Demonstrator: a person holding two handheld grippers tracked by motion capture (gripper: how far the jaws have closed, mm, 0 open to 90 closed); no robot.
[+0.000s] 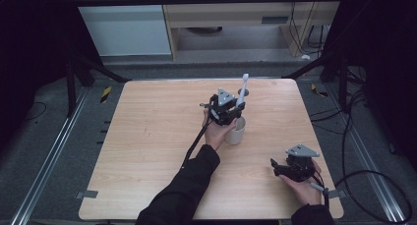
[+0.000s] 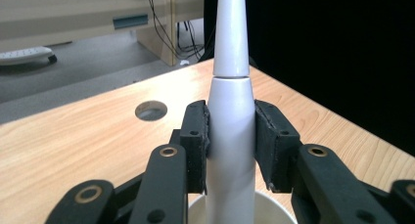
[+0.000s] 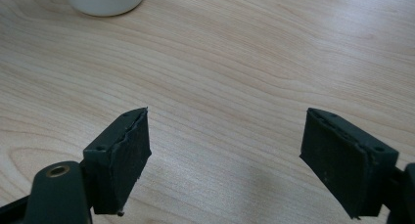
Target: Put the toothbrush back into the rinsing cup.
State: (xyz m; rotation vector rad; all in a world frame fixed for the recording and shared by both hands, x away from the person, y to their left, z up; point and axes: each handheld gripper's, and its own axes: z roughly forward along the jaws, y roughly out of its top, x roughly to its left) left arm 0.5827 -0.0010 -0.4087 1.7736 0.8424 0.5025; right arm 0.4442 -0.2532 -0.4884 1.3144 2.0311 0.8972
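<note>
The left gripper [image 2: 230, 136] was clamped on a white electric toothbrush [image 2: 230, 150], one black pad [image 2: 195, 145] pressed against each side of the handle. In the left gripper view the handle stood upright between the pads, its lower end going down inside the rim of a white cup [image 2: 274, 207] at the bottom edge, and its narrower neck rose out of the top of the picture. That view also took in a round hole [image 2: 150, 110] in the wooden table [image 2: 73, 136] beyond the jaws.

The high view gave what the close one cut off: the whole toothbrush [image 1: 242, 92] with its head tilted up and away from the person, the left gripper [image 1: 231, 112] over the cup [image 1: 236, 131] near the table's middle, and the person's dark sleeve [image 1: 187, 185] reaching in from the bottom edge.

The right gripper [image 3: 225, 155] stood wide apart with nothing between its jaws, just bare wood grain beneath them. Its own view caught the base of the cup [image 3: 105, 1] at the top edge. From above, the right gripper [image 1: 278, 167] lay near the table's [image 1: 147, 136] near right corner, well apart from the cup.
</note>
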